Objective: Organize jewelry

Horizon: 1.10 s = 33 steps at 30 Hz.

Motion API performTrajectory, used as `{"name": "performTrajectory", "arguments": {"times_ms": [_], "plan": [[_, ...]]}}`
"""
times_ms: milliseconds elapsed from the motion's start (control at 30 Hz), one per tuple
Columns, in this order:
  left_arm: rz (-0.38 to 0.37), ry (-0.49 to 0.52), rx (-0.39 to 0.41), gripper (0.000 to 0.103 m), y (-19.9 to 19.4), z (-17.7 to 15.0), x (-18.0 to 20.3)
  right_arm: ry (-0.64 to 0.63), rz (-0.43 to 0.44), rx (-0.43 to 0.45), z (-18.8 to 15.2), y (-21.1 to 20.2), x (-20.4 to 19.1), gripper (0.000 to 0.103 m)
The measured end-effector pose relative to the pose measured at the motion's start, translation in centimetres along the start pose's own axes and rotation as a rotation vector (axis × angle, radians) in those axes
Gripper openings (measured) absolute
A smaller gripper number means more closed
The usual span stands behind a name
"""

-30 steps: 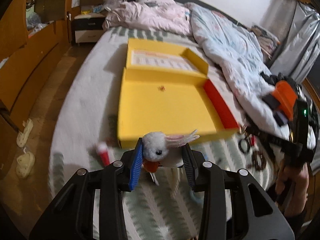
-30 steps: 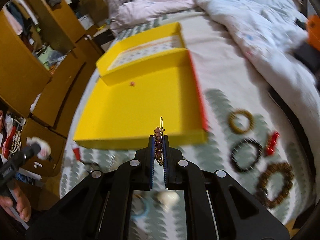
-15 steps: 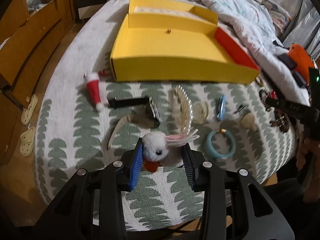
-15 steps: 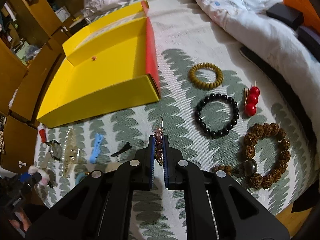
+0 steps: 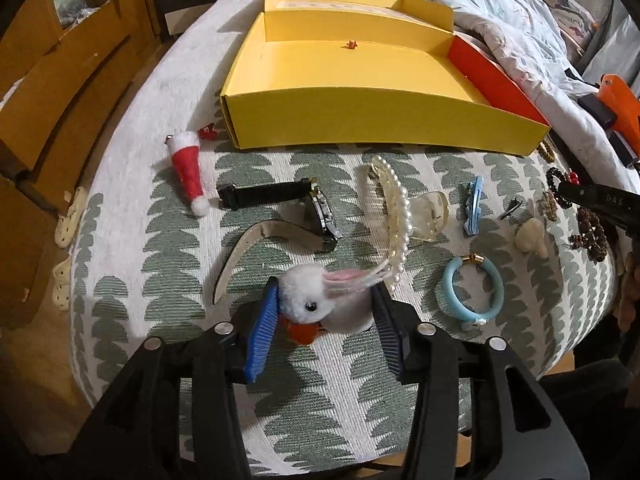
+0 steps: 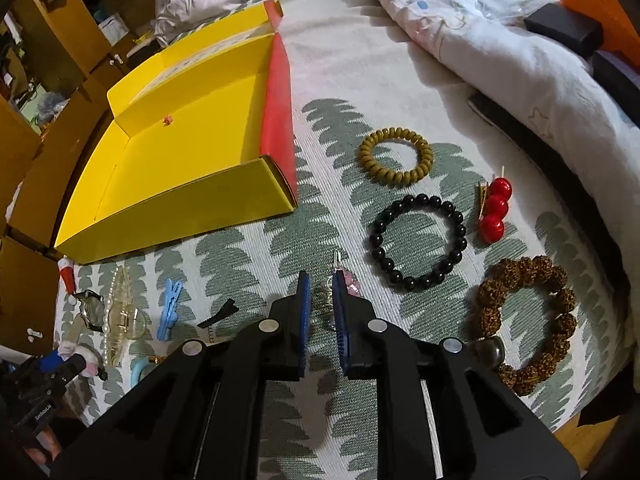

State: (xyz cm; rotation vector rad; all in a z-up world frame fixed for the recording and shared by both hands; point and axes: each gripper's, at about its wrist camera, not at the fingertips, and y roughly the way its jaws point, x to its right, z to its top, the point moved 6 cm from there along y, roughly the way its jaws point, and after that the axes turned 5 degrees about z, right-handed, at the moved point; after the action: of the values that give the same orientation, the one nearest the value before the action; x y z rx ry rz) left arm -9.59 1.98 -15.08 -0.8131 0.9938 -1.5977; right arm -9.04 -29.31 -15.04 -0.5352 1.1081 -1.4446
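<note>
My left gripper is shut on a fluffy white bunny hair clip, low over the patterned bedspread. My right gripper is open; the pink drop earring lies on the cloth beside its right finger. The open yellow box with a red side flap stands behind, with a tiny orange stud inside; it also shows in the right wrist view. A watch, pearl clip, blue clip and blue bangle lie ahead of the left gripper.
A Santa-hat clip lies left of the box. An olive coil bracelet, black bead bracelet, red berry pin and brown seed bracelet lie right of the right gripper. A rumpled duvet covers the far right. The bed edge is close in front.
Both grippers pulled back from the box and dropped toward the bedspread. My right gripper has opened and let go of the pink earring. The left still holds the bunny clip.
</note>
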Motion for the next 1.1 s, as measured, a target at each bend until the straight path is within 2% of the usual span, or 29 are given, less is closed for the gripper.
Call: {"name": "performTrajectory", "arguments": {"times_ms": [200,300,367,433,500,833,1100], "plan": [[0.014,-0.007,0.063,0.074,-1.4,0.4,0.0,-0.01,-0.013,0.005,-0.4,-0.5,-0.2,0.019],[0.025,-0.011,0.082,0.076,-1.7,0.6,-0.1,-0.009,-0.019,0.011,-0.6,-0.9,-0.2,0.023],[0.026,-0.016,0.092,0.08,-1.9,0.7,-0.2,-0.008,-0.026,0.021,-0.8,-1.4,-0.1,0.034],[0.036,-0.02,0.115,0.085,-2.4,0.8,-0.3,-0.005,-0.025,0.044,-0.9,-2.1,-0.1,0.055],[0.05,-0.017,0.145,0.086,-3.0,0.9,-0.1,-0.005,-0.03,0.07,-0.9,-2.8,-0.2,0.061],[0.136,-0.02,0.323,0.095,-6.4,0.9,0.5,-0.033,-0.044,0.138,-2.1,-5.7,-0.8,0.064],[0.169,-0.017,0.35,0.096,-6.9,0.8,0.9,-0.057,-0.05,0.165,-3.8,-7.0,-1.5,0.065]]}}
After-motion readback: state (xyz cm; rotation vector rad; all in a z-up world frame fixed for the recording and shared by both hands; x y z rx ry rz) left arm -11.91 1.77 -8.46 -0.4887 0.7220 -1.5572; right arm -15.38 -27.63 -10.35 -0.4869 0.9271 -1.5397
